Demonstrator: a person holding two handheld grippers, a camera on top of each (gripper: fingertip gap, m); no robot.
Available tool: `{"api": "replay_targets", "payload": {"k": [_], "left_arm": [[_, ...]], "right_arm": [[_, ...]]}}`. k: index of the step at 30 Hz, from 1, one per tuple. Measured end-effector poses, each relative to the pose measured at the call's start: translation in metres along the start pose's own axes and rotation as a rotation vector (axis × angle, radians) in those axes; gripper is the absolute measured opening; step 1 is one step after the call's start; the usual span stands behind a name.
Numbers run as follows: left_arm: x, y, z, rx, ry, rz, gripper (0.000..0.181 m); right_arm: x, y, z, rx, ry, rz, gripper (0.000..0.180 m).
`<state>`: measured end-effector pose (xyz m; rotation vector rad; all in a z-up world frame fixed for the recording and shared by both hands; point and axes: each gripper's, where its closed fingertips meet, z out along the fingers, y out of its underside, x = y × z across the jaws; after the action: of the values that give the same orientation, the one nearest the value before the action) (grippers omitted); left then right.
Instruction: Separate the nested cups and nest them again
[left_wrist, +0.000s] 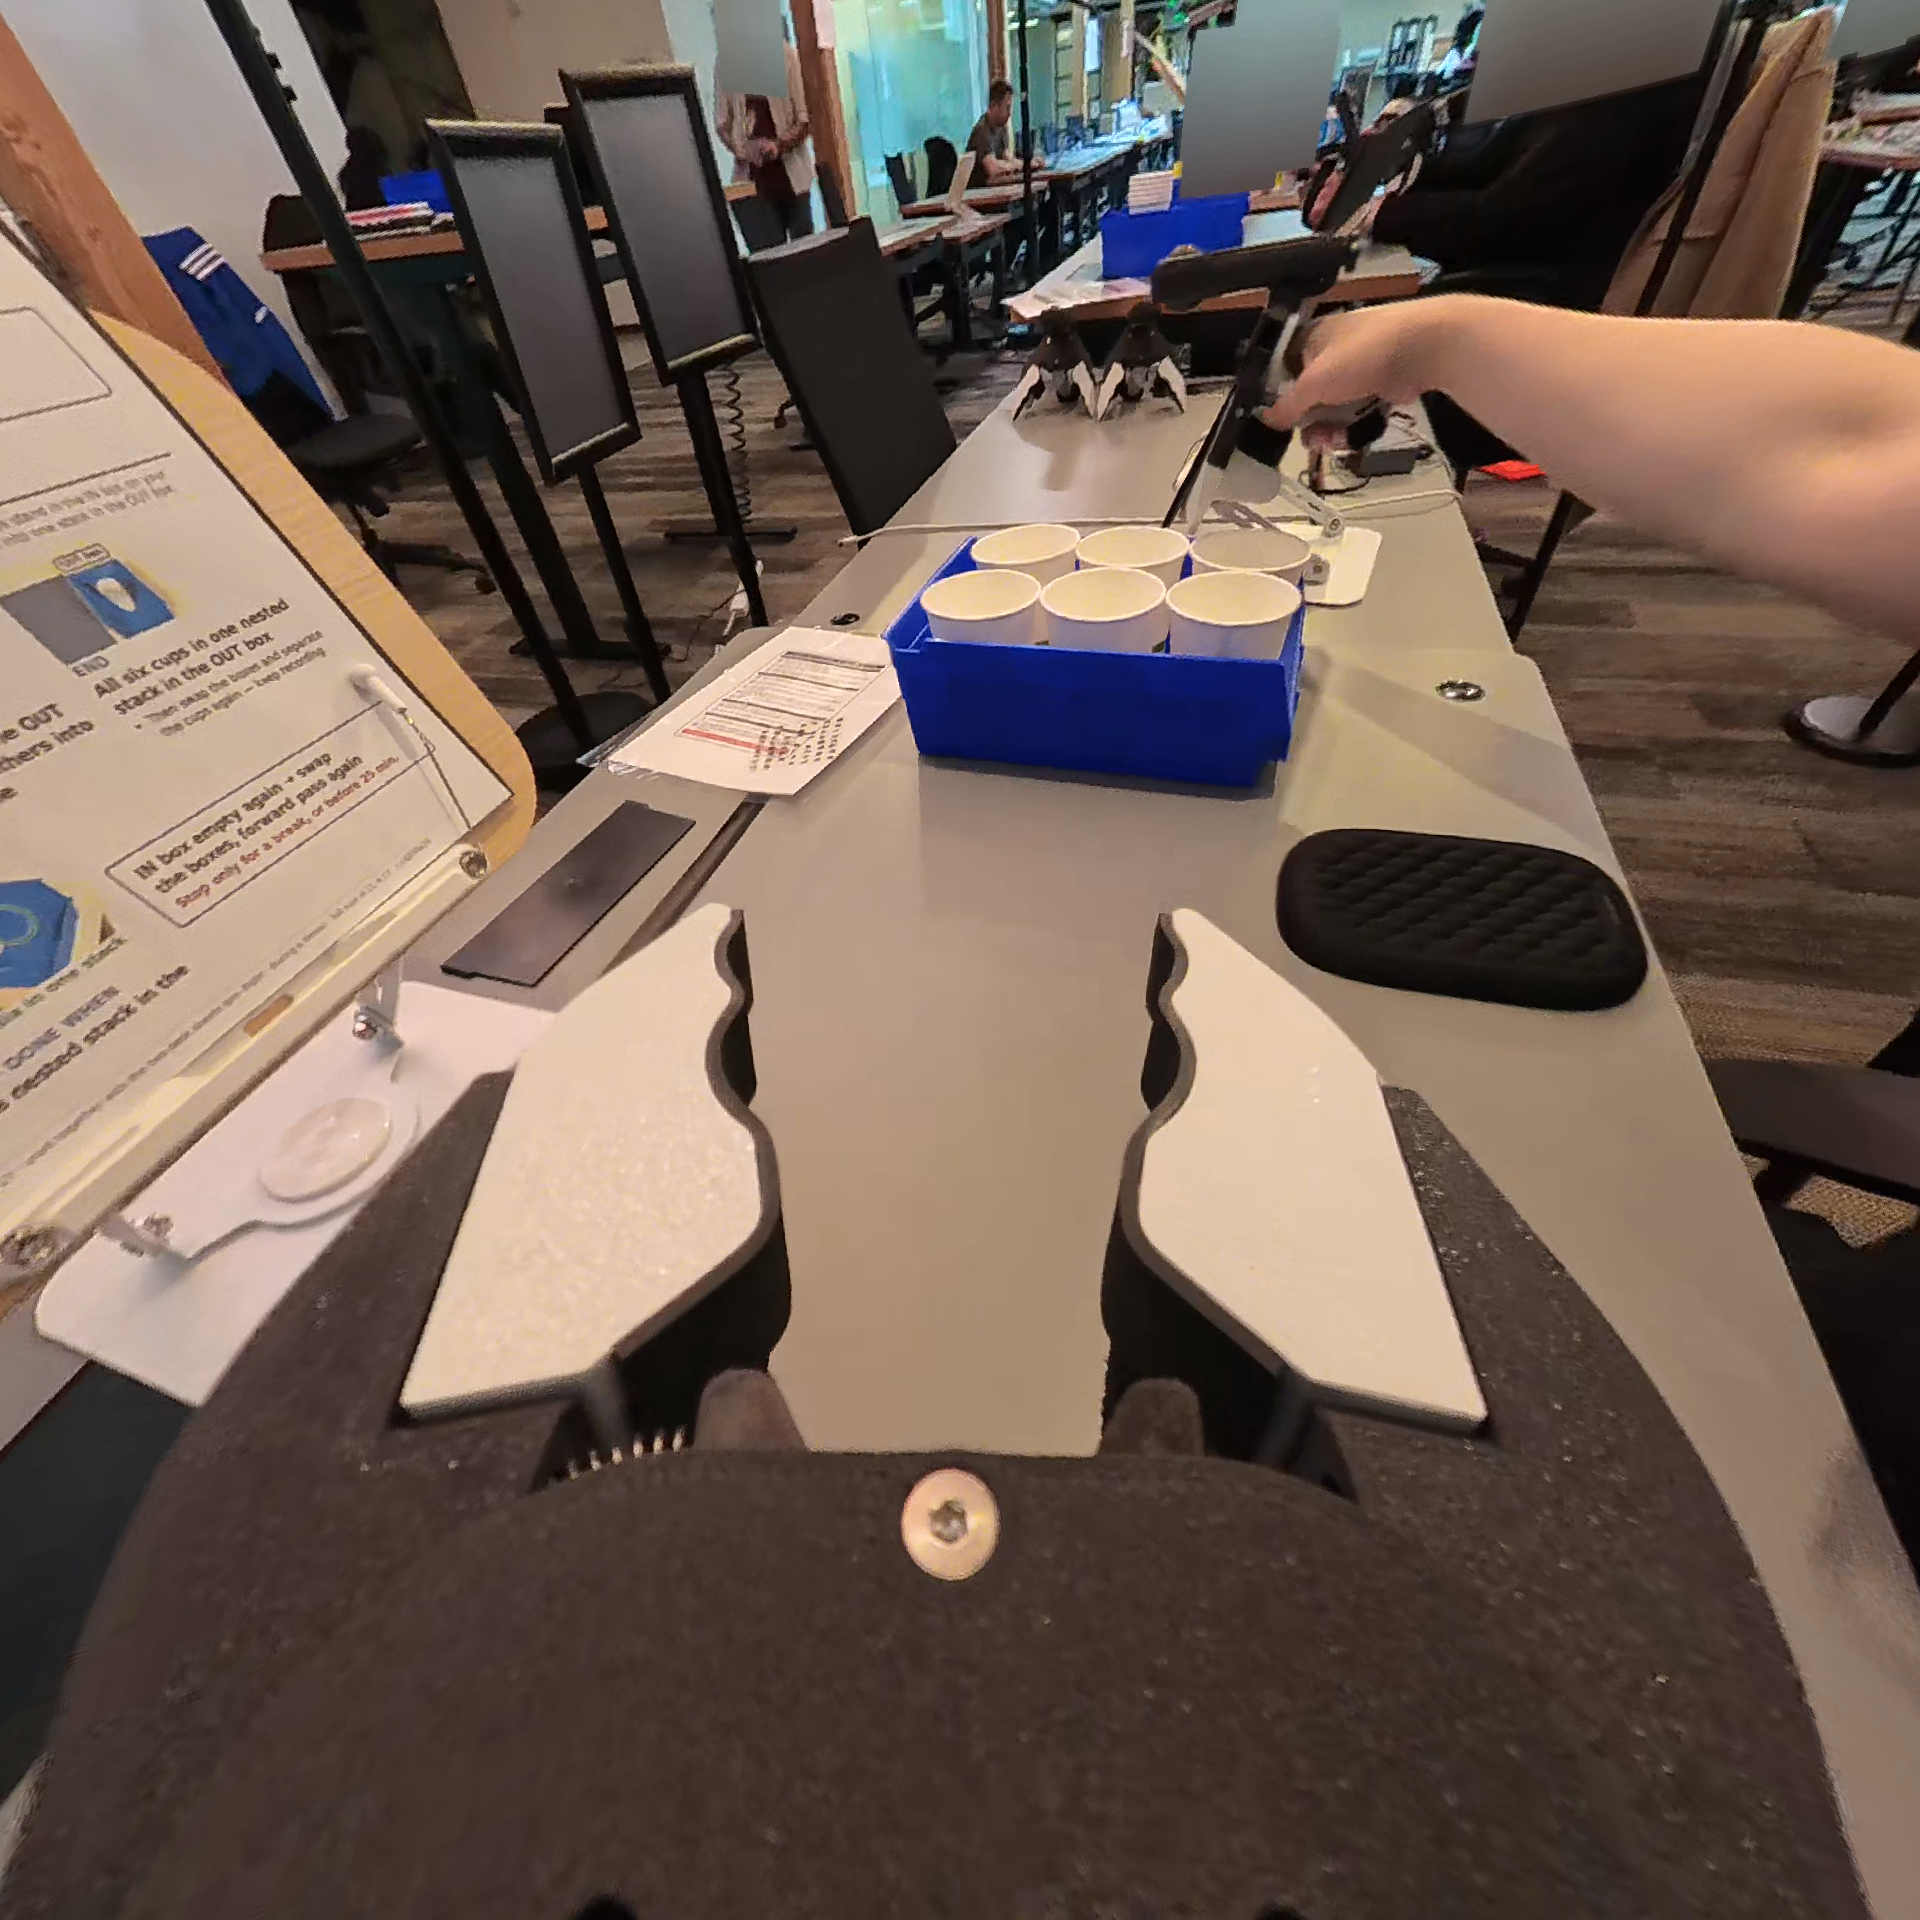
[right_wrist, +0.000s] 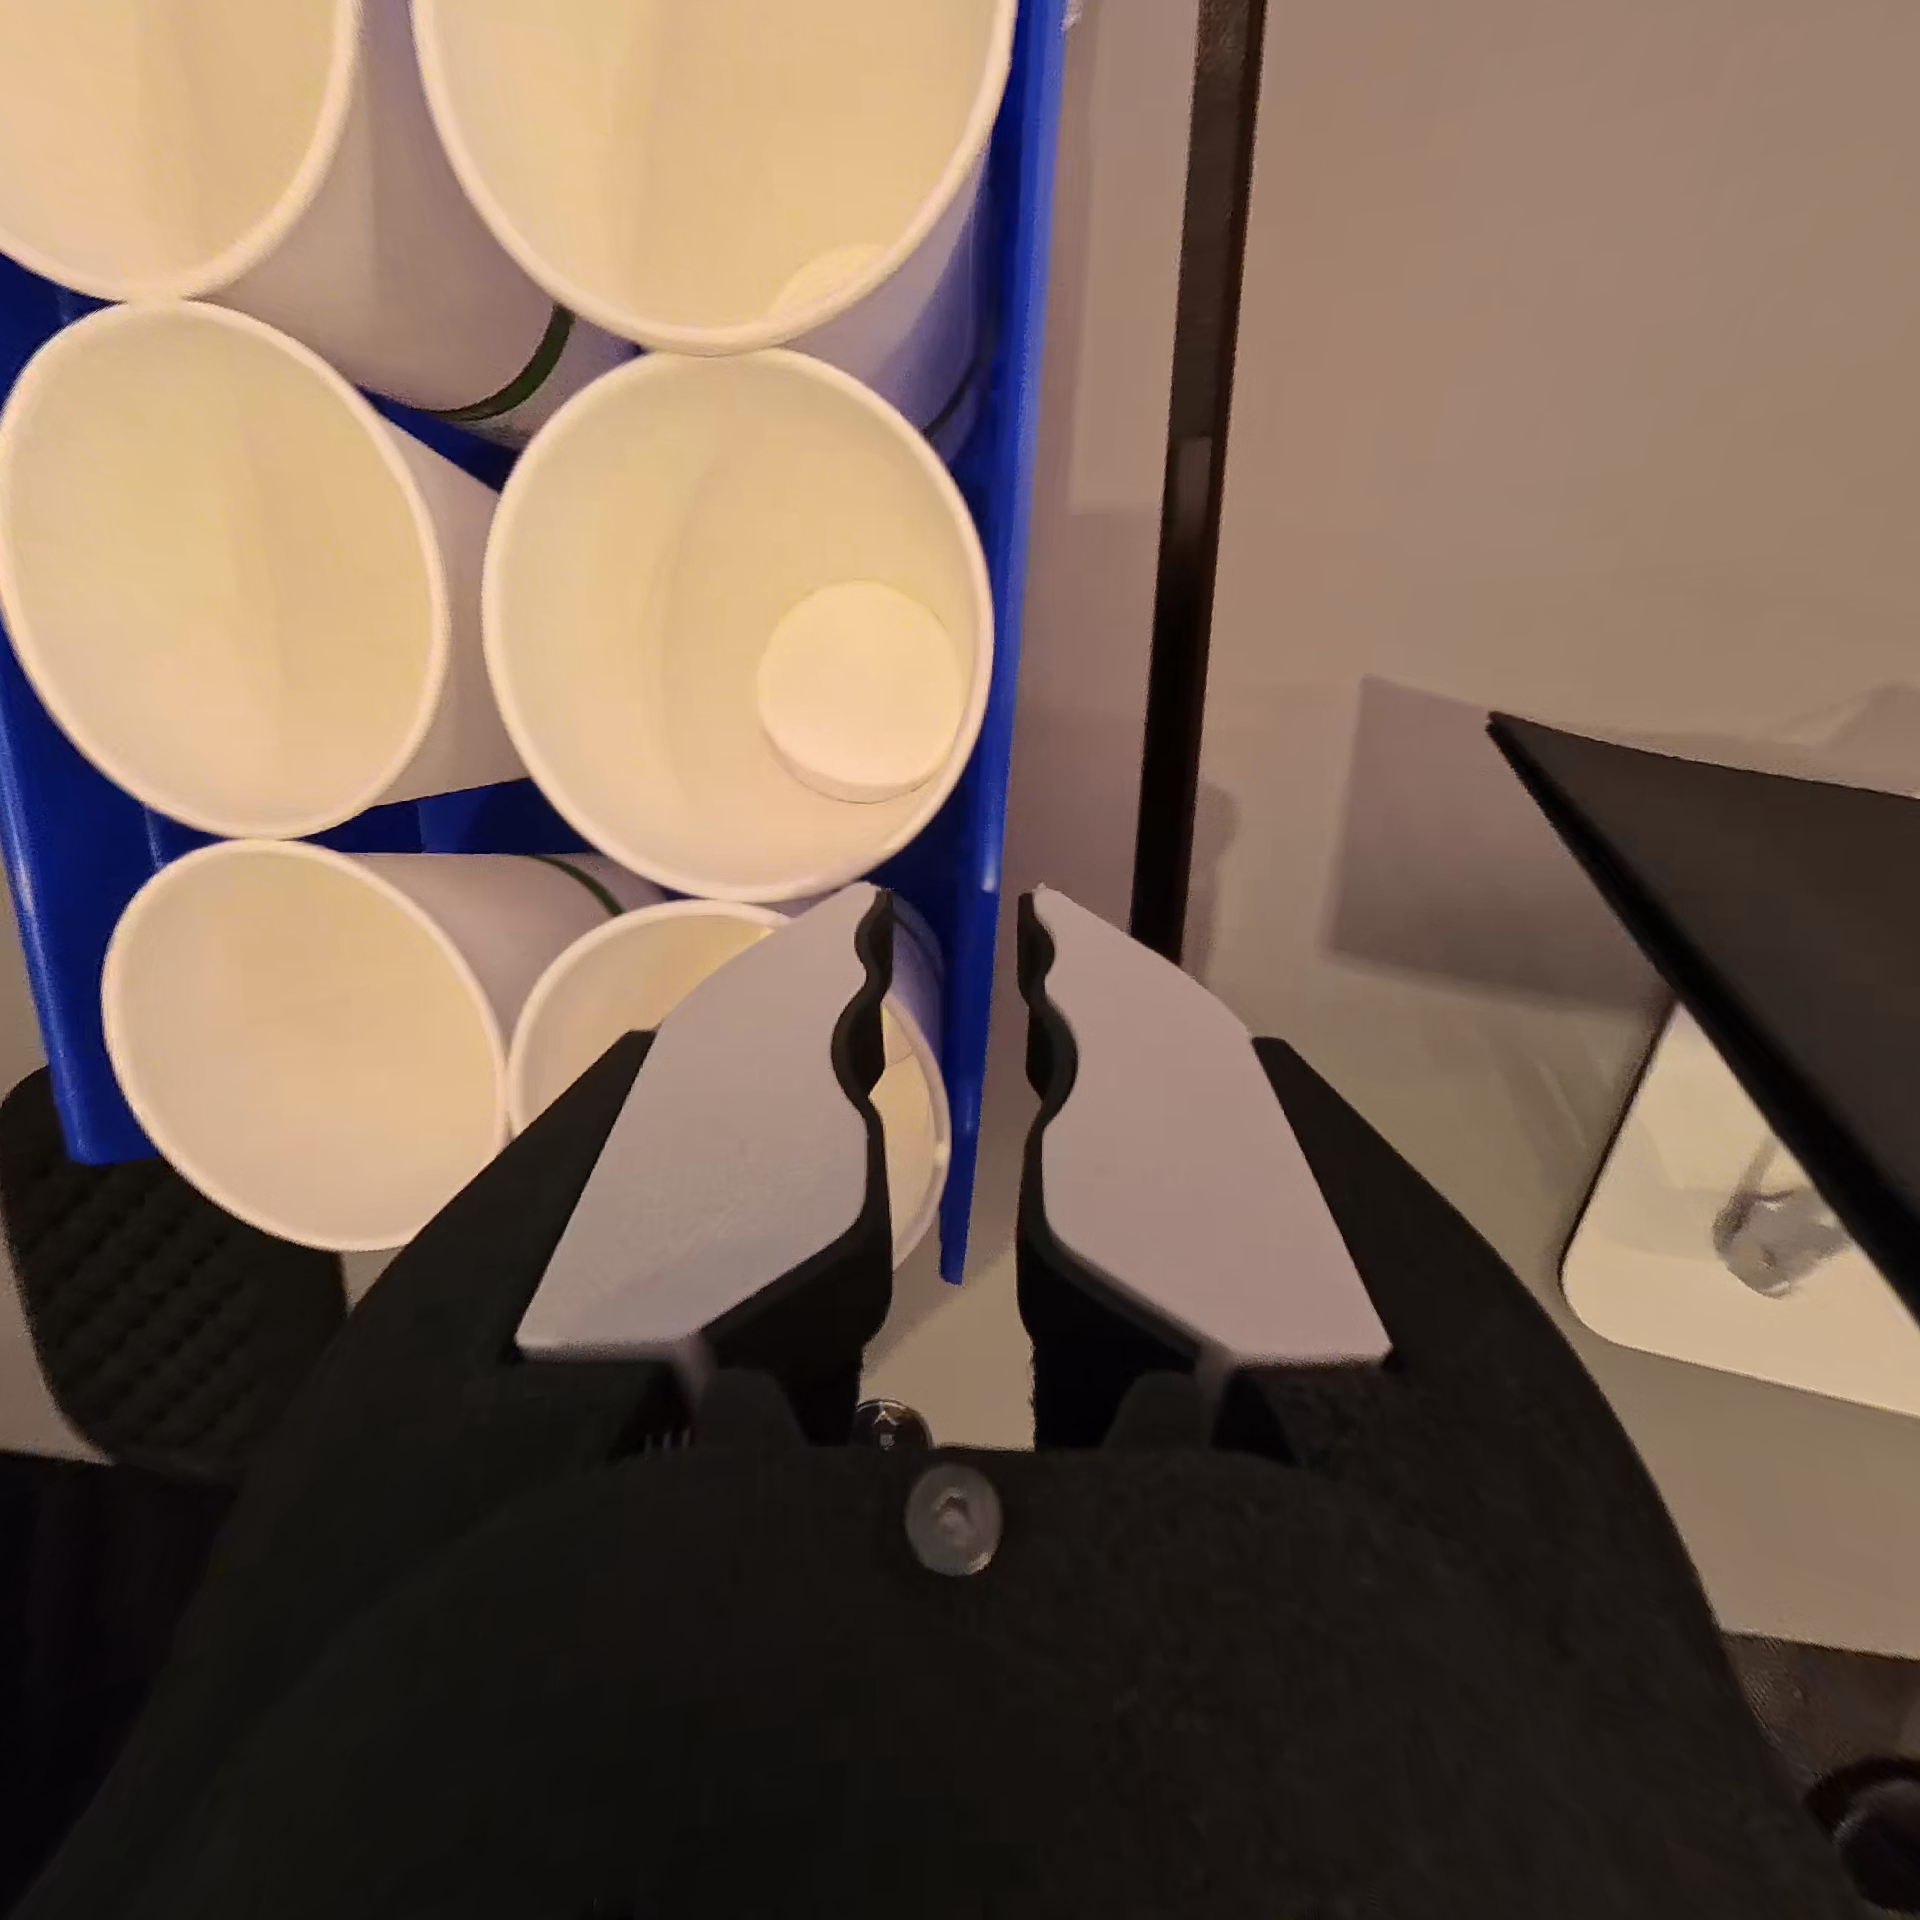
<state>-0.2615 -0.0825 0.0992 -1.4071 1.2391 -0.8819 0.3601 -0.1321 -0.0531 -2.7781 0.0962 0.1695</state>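
In the left wrist view, your left hand-held gripper (left_wrist: 951, 940) fills the lower half of the frame, its two white-faced fingers (left_wrist: 613, 1153) spread wide with nothing between them but bare grey counter (left_wrist: 966, 1091). Above the fingertips, in the upper middle of the frame, a blue box (left_wrist: 1091, 701) sits on the counter with six white paper cups (left_wrist: 1101, 611) standing upright in it, two rows of three, rims close together. A printed sheet (left_wrist: 774, 707) lies flat just left of the box, touching or nearly touching its corner. A black quilted pad (left_wrist: 1460, 920) rests at the right, below the box and apart from it. A tilted instruction board (left_wrist: 208, 748) on a clear stand takes up the left edge, with a thin black plate (left_wrist: 571, 904) lying by its lower corner. From the right edge a bare forearm (left_wrist: 1662, 447) reaches in above the box towards a dark stand behind it; what it holds is too hidden to tell.

In the right wrist view, your right hand-held gripper (right_wrist: 956, 909) points down at the box's blue wall (right_wrist: 1003, 727), which runs up the middle of the frame. The jaws stand only narrowly apart and grip nothing: the left finger sits over the rim of the lowest right cup (right_wrist: 623, 997), the right finger outside the wall, so the wall's edge lies in the gap. Whether either finger touches cup or wall cannot be told. The six cups fill the upper left, open mouths facing you. A dark panel (right_wrist: 1766, 914) slants in at the right.
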Motion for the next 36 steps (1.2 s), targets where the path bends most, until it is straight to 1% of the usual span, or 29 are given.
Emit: {"api": "replay_targets", "payload": {"k": [2, 5, 8, 11, 15, 17, 19, 22, 24, 28, 36], "left_arm": [[0.006, 0.002, -0.011, -0.014, -0.019, -0.006, 0.073], [0.016, 0.004, -0.026, -0.024, -0.047, -0.005, 0.072], [0.025, 0.006, -0.038, -0.038, -0.071, -0.003, 0.072], [0.027, 0.011, -0.048, -0.062, -0.110, 0.001, 0.073], [0.021, 0.022, -0.060, -0.082, -0.166, -0.050, 0.073], [0.013, 0.033, -0.069, -0.107, -0.224, -0.084, 0.073], [-0.002, 0.048, -0.083, -0.157, -0.338, -0.111, 0.073], [-0.023, 0.071, -0.114, -0.243, -0.525, -0.153, 0.073], [-0.025, 0.082, -0.131, -0.264, -0.582, -0.181, 0.073], [-0.015, 0.089, -0.153, -0.233, -0.608, -0.239, 0.072], [-0.001, 0.098, -0.180, -0.190, -0.648, -0.298, 0.071]], "right_arm": [[-0.003, -0.002, 0.001, -0.014, -0.064, 0.005, 0.022], [0.007, -0.001, 0.000, -0.029, -0.059, -0.001, 0.020], [-0.001, 0.003, 0.005, -0.053, -0.150, -0.013, 0.021], [0.006, 0.010, 0.017, -0.095, -0.119, -0.051, 0.021], [0.005, 0.006, 0.028, -0.085, -0.148, -0.067, 0.020], [0.002, 0.002, 0.030, -0.074, -0.171, -0.054, 0.017], [0.000, 0.000, 0.032, -0.080, -0.178, -0.051, 0.016], [0.003, 0.000, 0.030, -0.102, -0.108, -0.101, 0.012], [0.006, 0.000, 0.028, -0.106, -0.076, -0.113, 0.007], [0.007, -0.002, 0.026, -0.103, -0.133, -0.062, 0.010], [0.004, 0.000, 0.030, -0.115, -0.187, -0.126, 0.008]]}}
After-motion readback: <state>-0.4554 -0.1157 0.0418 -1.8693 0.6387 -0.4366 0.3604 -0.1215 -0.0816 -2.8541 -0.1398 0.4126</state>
